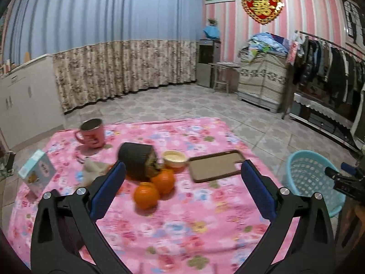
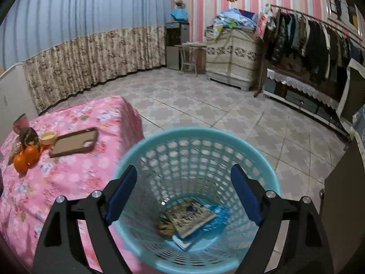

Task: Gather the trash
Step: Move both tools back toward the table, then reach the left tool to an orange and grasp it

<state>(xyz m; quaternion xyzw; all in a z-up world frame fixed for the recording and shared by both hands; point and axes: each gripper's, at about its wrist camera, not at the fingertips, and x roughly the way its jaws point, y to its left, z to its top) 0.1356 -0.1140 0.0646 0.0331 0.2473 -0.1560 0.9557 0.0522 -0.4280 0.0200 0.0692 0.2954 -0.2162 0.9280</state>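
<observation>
With my right tool (image 2: 183,194) spread wide and empty over the basket (image 2: 269,182), where several wrappers (image 2: 190,217) already lie, I judge collection partly done, my left tool (image 1: 182,178) open, empty above the bench (image 1: 182,228) near crumpled paper (image 1: 92,171).

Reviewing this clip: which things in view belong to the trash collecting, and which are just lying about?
Job:
- blue basket, holding a flat packet and other scraps
- crumpled tissue on the table
- left tool and right tool, both open and empty

Probably lying about:
- oranges
- pink mug
- cutting board
- small bowl
</observation>
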